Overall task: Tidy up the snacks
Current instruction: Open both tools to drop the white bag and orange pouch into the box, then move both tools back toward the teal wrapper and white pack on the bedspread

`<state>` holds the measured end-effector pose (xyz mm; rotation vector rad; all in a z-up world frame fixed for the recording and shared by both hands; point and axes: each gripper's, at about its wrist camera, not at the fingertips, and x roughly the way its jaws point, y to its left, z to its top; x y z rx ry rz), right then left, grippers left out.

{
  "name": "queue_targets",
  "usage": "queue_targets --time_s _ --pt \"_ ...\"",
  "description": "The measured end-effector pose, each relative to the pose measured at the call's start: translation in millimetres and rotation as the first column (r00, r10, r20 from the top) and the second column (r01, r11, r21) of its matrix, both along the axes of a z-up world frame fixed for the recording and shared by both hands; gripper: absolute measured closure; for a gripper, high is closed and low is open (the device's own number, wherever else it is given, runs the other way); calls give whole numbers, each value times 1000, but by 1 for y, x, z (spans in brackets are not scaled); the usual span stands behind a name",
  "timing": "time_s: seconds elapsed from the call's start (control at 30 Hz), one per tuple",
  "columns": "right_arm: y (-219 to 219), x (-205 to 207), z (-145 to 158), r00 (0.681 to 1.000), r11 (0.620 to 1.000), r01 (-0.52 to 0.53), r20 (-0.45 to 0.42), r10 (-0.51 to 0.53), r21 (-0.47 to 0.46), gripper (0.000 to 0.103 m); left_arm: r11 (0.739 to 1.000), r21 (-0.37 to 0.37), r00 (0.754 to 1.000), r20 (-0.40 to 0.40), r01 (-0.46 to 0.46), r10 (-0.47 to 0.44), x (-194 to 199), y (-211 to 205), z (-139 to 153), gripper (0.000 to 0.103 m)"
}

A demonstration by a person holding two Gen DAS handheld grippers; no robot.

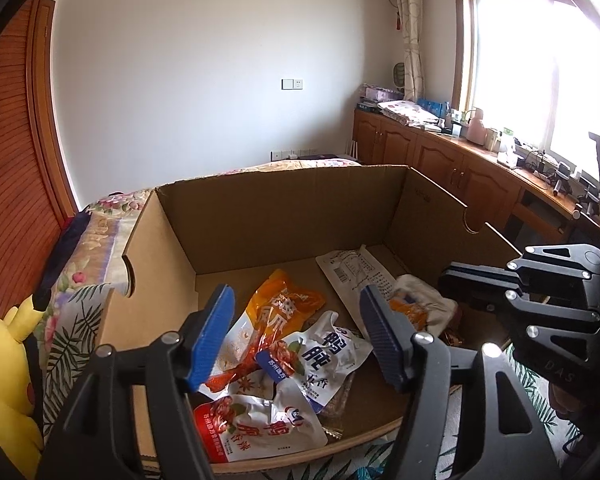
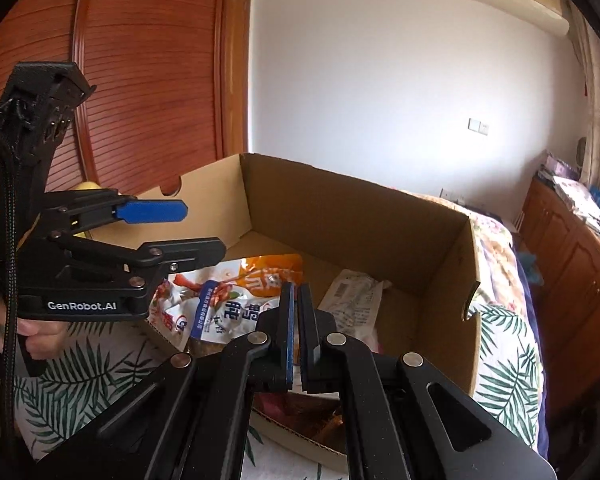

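An open cardboard box (image 1: 284, 220) sits on a bed and holds several snack packets: an orange pouch (image 1: 276, 304), a white and blue pouch (image 1: 320, 356), a red and white pouch (image 1: 256, 428) and a white packet (image 1: 356, 276). My left gripper (image 1: 296, 336) is open and empty above the near packets. My right gripper (image 2: 299, 332) is shut on a white and orange snack packet (image 1: 420, 304) over the box's right side. The box (image 2: 340, 208) and left gripper (image 2: 172, 232) also show in the right wrist view.
The bed has a leaf-print cover (image 2: 504, 360). A yellow plush toy (image 1: 8, 364) lies left of the box. A wooden cabinet with clutter (image 1: 460, 160) runs under the window at right. A wooden wardrobe (image 2: 140, 60) stands at left.
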<state>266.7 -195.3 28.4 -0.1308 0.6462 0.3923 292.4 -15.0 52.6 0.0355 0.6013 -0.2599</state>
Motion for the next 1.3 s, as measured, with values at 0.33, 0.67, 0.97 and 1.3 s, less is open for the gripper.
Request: queue_targets --time_s 0.33,0.67,0.97,1.3 --pt "-1 -1 -2 999 999 49 1 -49 -3 78 1000 3 1000 18 -20 20 -7 3 3 32" --pt "-3 -23 11 993 994 104 47 -104 15 27 999 -15 997 57 -42 43 -35 12 13 19" --pt "-7 -39 13 988 988 150 31 -152 45 9 999 3 998 58 -31 31 -60 8 8 13" --pt "-9 -71 17 984 985 167 47 -169 47 9 1000 17 999 45 10 -11 -95 -4 -8 13"
